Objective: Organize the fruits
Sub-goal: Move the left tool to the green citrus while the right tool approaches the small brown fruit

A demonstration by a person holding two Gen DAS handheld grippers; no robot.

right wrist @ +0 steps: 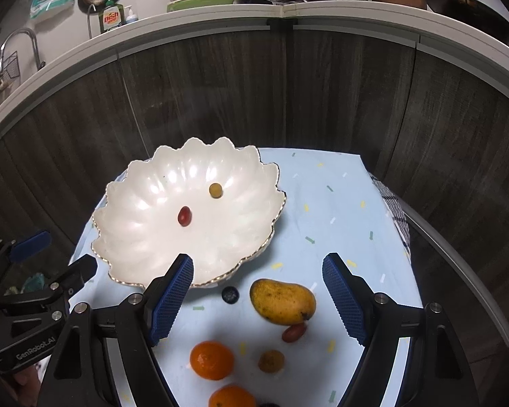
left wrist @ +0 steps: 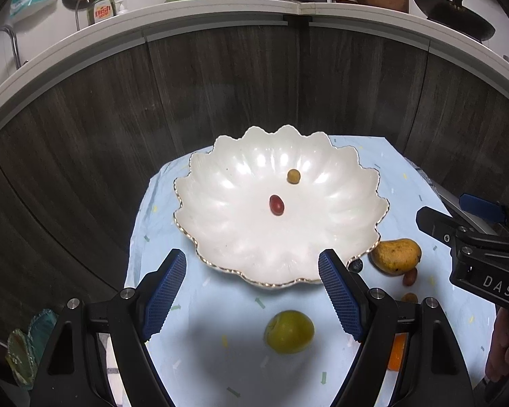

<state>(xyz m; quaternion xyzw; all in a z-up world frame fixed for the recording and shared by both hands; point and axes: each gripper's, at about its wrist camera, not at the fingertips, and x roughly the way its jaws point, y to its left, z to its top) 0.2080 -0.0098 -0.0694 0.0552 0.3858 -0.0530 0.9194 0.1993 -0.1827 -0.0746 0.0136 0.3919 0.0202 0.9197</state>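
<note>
A small table covered with a pale blue cloth (right wrist: 325, 210) is set in front of dark wood cabinet fronts, with a cluttered kitchen counter above. A white scalloped bowl (left wrist: 220, 203) with a gilt rim is placed at the far left of the cloth, evidently as the collecting place: a red grape-like fruit (left wrist: 276, 205) and a small yellow-green one (left wrist: 293, 176) are already lying apart on its floor.

The rest of the fruit is left loose on the cloth on the near side of the bowl. A green plum-like fruit (left wrist: 289, 331) lies just short of the bowl's near rim, framed between the fingers of the left gripper (left wrist: 252, 296), whose jaws are held wide with nothing between the pads, presumably to take a round fruit of that width. The right gripper (right wrist: 258, 300) is likewise spread wide and empty, and is aimed over a yellow mango (right wrist: 282, 302). A small red fruit (right wrist: 293, 332) is touching the mango's near side, and a blueberry (right wrist: 230, 294) lies just beside the bowl's rim. Nearer still, two oranges (right wrist: 212, 360) and a small brownish fruit (right wrist: 271, 361), perhaps a spotted plum, are seen, though the blur there prevents certainty.
</note>
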